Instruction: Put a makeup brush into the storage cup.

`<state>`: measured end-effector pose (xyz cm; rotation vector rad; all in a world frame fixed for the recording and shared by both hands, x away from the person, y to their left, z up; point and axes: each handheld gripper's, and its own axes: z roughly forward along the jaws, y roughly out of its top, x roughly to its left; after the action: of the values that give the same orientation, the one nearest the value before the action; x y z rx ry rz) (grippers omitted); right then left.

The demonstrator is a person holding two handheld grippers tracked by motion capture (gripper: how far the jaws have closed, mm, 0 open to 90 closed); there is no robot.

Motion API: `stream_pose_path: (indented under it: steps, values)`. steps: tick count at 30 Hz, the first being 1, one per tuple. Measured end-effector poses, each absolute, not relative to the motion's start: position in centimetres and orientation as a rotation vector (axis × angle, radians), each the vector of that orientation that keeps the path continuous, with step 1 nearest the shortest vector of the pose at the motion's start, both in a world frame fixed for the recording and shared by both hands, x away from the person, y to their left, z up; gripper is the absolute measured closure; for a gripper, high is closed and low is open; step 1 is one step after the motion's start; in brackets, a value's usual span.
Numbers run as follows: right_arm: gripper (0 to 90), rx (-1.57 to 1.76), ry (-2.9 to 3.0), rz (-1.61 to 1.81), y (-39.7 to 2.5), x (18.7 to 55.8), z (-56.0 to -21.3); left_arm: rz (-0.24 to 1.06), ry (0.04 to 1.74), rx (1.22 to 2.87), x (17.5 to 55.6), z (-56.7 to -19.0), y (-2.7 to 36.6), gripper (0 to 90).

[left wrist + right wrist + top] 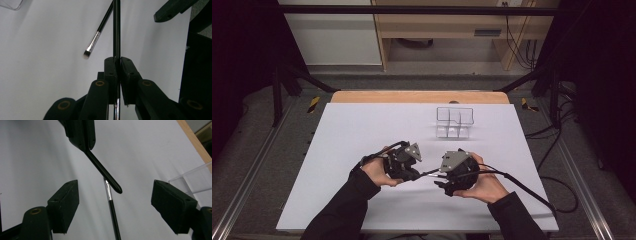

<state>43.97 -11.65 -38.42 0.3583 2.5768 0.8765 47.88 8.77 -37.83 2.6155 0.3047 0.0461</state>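
Observation:
My left gripper is shut on the black handle of a thin makeup brush; the handle sticks out past the jaws. Its rounded end hangs between the jaws of my right gripper, which stand wide open and touch nothing. A second brush with a silver ferrule and dark bristles lies flat on the white table below. In the high view both grippers face each other at mid-table, the left gripper and the right gripper close together, with the held brush spanning the gap.
A clear plastic organiser with several compartments stands toward the table's far side, beyond the right hand. The white table top rests on a wooden board. Cables trail from the right gripper across the table's right edge.

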Motion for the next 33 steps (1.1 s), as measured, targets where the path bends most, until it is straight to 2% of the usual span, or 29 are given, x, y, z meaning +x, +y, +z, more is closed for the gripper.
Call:
stream_pose_path:
  steps: [23,28,33]
  values:
    - [37.3,0.136,2.591,0.771,-10.0,43.8,-38.8,0.011,0.298,2.627,47.5,-37.1,7.4,83.8]
    - [48.1,0.082,2.590,0.740,-9.8,43.6,-39.0,0.008,0.292,2.639,47.5,-36.9,7.3,83.8]
    - [52.3,0.040,2.583,0.715,-9.7,43.5,-39.1,-0.011,0.348,2.599,47.2,-37.0,7.0,83.8]
